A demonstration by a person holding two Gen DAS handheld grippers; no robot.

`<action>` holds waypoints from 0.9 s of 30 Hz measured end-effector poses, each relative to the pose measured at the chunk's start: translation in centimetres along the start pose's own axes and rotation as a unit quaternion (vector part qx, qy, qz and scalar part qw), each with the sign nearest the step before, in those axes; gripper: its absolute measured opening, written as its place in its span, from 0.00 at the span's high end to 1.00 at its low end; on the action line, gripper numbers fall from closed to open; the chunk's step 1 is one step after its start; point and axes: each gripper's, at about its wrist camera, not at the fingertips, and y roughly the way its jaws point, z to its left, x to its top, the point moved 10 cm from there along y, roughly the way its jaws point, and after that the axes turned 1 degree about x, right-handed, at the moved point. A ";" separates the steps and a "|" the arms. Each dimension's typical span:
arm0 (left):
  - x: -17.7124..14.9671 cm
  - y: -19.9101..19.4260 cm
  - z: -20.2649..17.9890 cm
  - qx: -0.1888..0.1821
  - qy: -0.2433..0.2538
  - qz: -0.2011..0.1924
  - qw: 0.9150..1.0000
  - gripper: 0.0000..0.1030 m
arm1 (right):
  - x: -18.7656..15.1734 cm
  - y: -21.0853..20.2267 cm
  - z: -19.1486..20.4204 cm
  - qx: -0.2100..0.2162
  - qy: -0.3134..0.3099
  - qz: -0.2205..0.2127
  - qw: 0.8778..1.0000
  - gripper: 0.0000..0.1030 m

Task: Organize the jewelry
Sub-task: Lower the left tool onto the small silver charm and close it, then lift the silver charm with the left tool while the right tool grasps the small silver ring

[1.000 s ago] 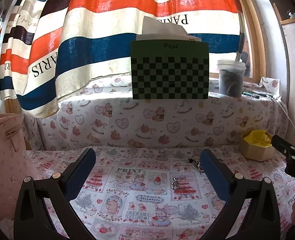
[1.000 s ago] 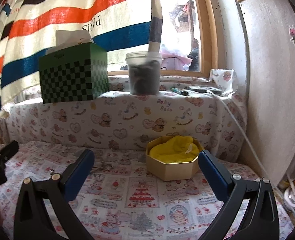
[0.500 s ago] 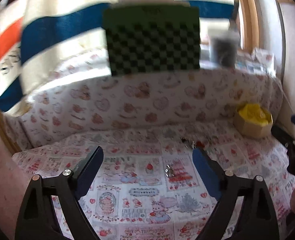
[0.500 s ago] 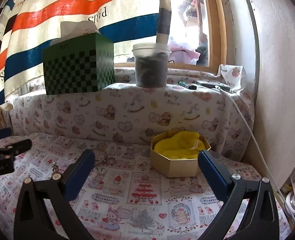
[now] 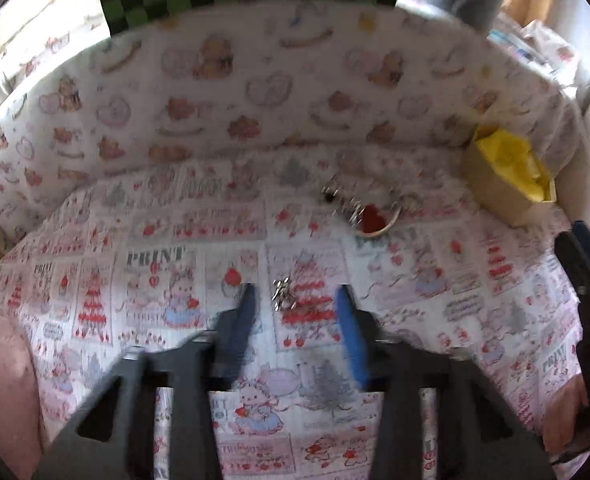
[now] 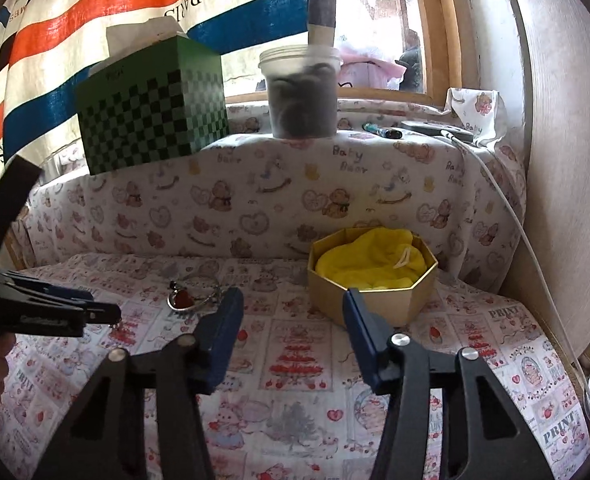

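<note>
Silver metal caught the light between the blue pads of my left gripper (image 5: 293, 300): a small silver trinket (image 5: 283, 295) lay on the printed cloth (image 5: 435, 280), and the jaws were closing around it, with clear gaps on both sides and neither pad touching it. I had that gripper angled steeply down at the cloth, and its picture was smeared by motion. Farther back on the cloth, a cluster of jewelry (image 5: 365, 208) sat in a loose pile, consisting of a red heart pendant (image 5: 373, 216), a thin ring-shaped hoop and some silver pieces I could not tell apart. An octagonal gold box (image 6: 371, 276) stood to the right of that cluster, well apart from it, open at the top and lined with crumpled yellow cloth (image 6: 375, 258). My right gripper (image 6: 293, 304) hovered above the printed cloth near the box, its jaws closing on nothing but air. In its view the left gripper (image 6: 115, 314) showed at the left edge, tips nearly together, with a tiny silver piece at the tips. On the ledge behind stood a green checkered tissue box (image 6: 151, 120) and a clear plastic tub (image 6: 301, 92)
</note>
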 end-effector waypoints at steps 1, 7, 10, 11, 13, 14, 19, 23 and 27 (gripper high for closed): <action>-0.1 0.3 0.0 -0.007 -0.010 0.006 1.000 0.77 | 0.0 0.0 0.0 0.001 -0.001 0.002 1.000 0.54; 0.8 1.0 1.2 0.018 -0.030 0.010 0.999 0.77 | 0.0 -0.1 0.3 0.009 -0.005 0.004 1.000 0.54; 0.5 1.7 1.0 -0.002 -0.038 0.024 0.999 0.77 | 0.0 0.0 0.2 0.007 -0.006 0.003 1.000 0.53; 0.4 2.0 0.9 -0.007 -0.036 0.028 0.999 0.77 | 0.0 0.1 0.1 0.007 -0.005 0.006 1.000 0.52; 0.5 2.5 0.5 -0.016 -0.030 0.025 0.999 0.77 | -0.2 0.2 -0.1 0.006 0.003 0.013 1.000 0.46; 0.4 2.8 0.4 -0.008 -0.024 0.028 0.999 0.80 | -0.2 0.3 -0.2 0.008 0.007 0.015 1.000 0.45; 0.2 2.6 0.2 -0.015 -0.019 0.007 1.000 0.87 | 0.2 0.0 -0.6 0.002 0.010 0.005 1.000 0.44; 0.0 0.0 1.0 -0.024 -0.025 -0.032 0.999 0.87 | -0.1 0.2 -0.5 0.022 0.019 0.022 0.999 0.41; -0.2 -1.6 1.3 -0.050 -0.039 -0.050 0.997 0.87 | -0.4 0.1 0.5 0.098 0.036 0.069 0.992 0.37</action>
